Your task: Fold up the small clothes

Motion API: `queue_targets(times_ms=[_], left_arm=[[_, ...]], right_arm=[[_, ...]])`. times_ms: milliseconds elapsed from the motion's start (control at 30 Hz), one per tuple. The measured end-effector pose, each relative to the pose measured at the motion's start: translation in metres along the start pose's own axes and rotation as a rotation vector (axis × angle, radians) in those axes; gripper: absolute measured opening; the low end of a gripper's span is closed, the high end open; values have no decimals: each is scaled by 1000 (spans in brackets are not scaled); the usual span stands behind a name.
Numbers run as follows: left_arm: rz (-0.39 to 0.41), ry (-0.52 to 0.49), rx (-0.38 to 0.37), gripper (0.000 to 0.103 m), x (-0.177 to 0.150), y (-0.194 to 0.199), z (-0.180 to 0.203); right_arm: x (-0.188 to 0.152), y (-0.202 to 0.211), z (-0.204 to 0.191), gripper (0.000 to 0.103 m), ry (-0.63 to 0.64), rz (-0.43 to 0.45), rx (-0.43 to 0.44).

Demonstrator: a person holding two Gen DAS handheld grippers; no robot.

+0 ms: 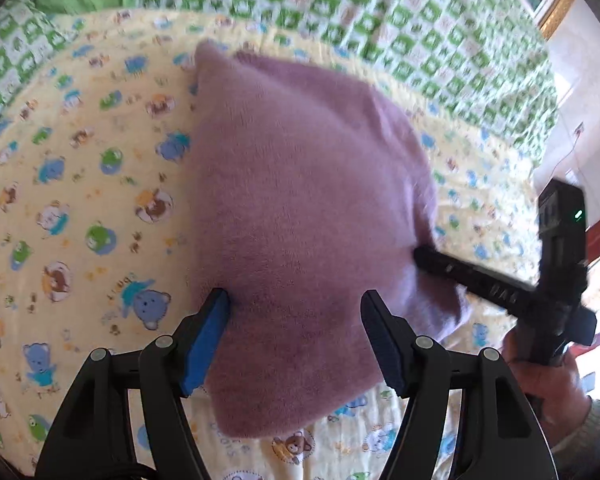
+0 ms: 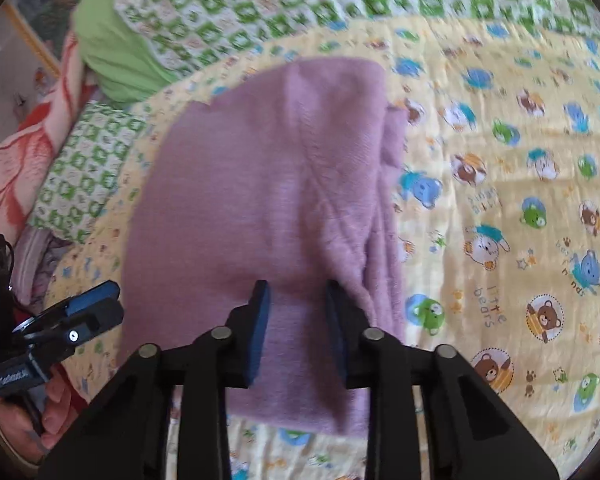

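- Garment first: a soft mauve-purple knitted piece of clothing [image 1: 300, 208], fuzzy in texture, lies folded into a rough rectangle on a pale yellow bedsheet [image 1: 80, 200] printed with small cartoon bears
- In the right wrist view the same knitted piece [image 2: 240, 208] shows a diagonal seam across its top layer and bunched folds along its right edge
- The left gripper [image 1: 296, 332], black with blue pads, has its jaws spread wide; they straddle the near end of the garment, the pads not pressing on the cloth
- The right gripper [image 2: 298, 328], of the same build, has its jaws drawn close together with a strip of the purple cloth between them; whether the pads truly pinch it I cannot tell, as a gap shows between the pads
- From the left wrist view the right gripper's black fingers [image 1: 472, 280] reach into the garment's right side, with a hand [image 1: 540, 380] on its handle
- Beyond the yellow sheet lies a green-and-white chequered quilt [image 2: 300, 12] with a plain light green cushion [image 2: 108, 52] beside it
- A red-and-cream floral blanket [image 2: 24, 152] sits at the far left of the right wrist view
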State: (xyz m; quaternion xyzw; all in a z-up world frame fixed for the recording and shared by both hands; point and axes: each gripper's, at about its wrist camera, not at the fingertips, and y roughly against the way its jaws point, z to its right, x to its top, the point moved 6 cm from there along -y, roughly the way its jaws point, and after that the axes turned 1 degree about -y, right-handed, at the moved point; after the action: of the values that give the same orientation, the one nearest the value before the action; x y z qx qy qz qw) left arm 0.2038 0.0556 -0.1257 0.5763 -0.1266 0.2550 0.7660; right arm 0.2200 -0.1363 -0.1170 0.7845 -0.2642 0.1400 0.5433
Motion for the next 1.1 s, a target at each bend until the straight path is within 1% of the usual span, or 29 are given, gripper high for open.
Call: queue_targets(times_ms=[33,67,133,233,300,367,467,500,533,567,600,633,700,767,900,1033,1100], left_arm=[[-12,-12,21,68,-2,-5,0],[-19,-30,51,68,-3,-10,1],[-12,-40,61,70,-4,-10,2],[17,-36,68,70,-6,1,3],[41,-15,71,70,-11,11,-1],[52,4,71,70,-16,18,-5],[73,23,92,70,-29,29,-8],[83,23,102,70,-35,34,-9],[94,20,110,70,-41,38,-9],[108,16,127,70,-47,42,-9],[118,12,142,71,-54,47,-10],[125,6,151,71,-59,49,-10],[148,-4,176,72,-67,56,-10],[174,-11,196,73,-76,61,-10],[190,-27,223,81,-86,65,-12],[190,-32,218,83,-101,66,-9],[195,-50,210,83,-106,68,-5]], right_arm=[[1,-3,5,7,-5,-7,-16],[3,-6,11,6,-20,-12,-11],[4,-8,14,5,-37,-22,7],[4,-5,10,6,-8,-23,3],[4,2,7,8,-12,-14,27],[1,14,4,10,-13,10,43],[-7,31,-1,11,-4,41,45],[-9,34,-1,13,-6,44,48],[-14,39,-2,21,-9,47,51],[-17,42,-3,40,-9,51,50],[-20,45,-4,49,-10,58,46],[-25,51,-5,61,-9,75,43],[-32,57,-8,63,5,105,36],[-42,61,-12,63,24,113,23],[-61,66,-17,63,62,133,3],[-86,69,-25,68,123,152,-37],[-99,68,-30,70,156,151,-53]])
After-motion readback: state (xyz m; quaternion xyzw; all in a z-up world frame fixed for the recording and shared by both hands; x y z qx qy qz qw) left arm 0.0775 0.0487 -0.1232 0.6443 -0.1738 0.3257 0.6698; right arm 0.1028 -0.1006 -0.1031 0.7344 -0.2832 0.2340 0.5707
